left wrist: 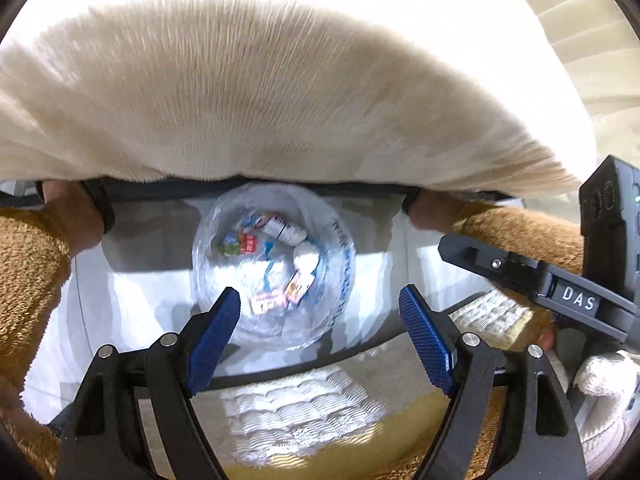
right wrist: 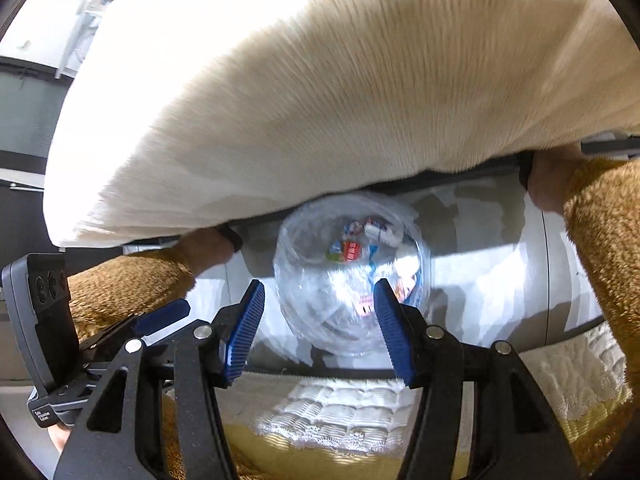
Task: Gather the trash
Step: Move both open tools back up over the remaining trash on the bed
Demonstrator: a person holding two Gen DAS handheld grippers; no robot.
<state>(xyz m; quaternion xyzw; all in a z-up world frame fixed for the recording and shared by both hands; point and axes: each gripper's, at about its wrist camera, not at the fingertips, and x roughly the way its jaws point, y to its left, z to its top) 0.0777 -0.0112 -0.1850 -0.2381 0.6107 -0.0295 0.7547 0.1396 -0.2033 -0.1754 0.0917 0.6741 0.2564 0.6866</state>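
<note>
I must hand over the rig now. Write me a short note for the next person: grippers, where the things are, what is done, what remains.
Left gripper: open, nothing between the pads.
Right gripper: open, also empty.
Both hang above the clear trash bag, which stands open on the pale floor.
Done: several wrappers lie inside the bag.
Left: no loose trash shows in either view, so look around the area before closing up.

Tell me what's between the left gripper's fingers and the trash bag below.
Nothing: the left gripper is open, with only air above the clear trash bag, per the left wrist view.
</note>
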